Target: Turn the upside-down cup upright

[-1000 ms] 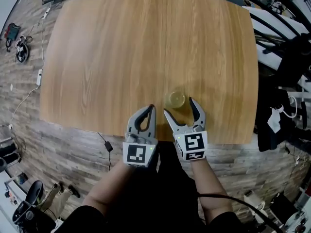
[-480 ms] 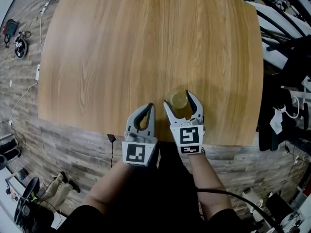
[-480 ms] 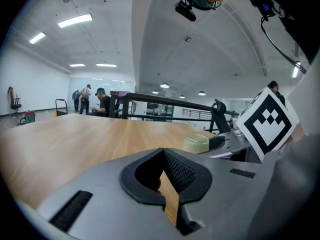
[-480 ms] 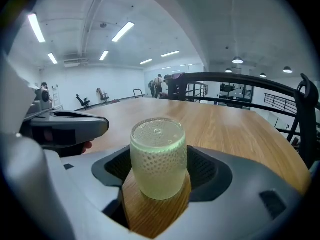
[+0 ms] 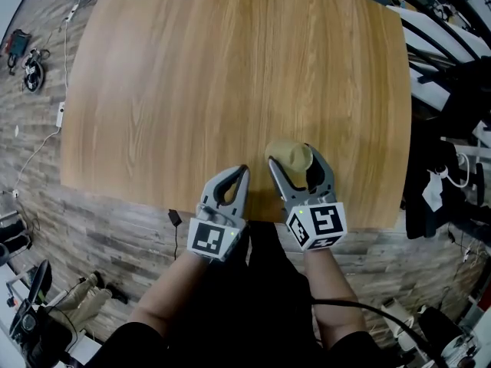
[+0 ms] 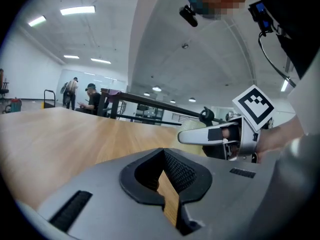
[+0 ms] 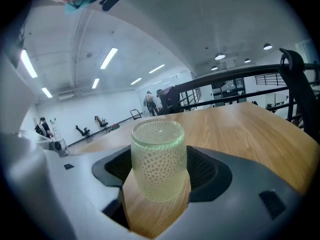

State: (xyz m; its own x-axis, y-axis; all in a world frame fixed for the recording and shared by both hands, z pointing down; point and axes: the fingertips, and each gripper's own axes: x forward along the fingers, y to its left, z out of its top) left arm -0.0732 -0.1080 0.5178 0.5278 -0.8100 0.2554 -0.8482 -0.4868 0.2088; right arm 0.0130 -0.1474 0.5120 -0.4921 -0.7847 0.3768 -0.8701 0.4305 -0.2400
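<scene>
Bright, even light falls from long white ceiling strip lamps [image 7: 107, 58] overhead. The light-brown wooden tabletop [image 5: 230, 75] carries only a soft, faint shadow near its near edge. Wide-angle distortion bows its edges, and both gripper views darken at the corners. The translucent pale-green dimpled cup [image 7: 158, 164] looks sharp.

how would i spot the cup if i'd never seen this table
Look at the wooden table, at its near edge. There, between the jaws of the right gripper, is a pale yellow-green dimpled cup, base up; the left gripper beside it holds nothing.
</scene>
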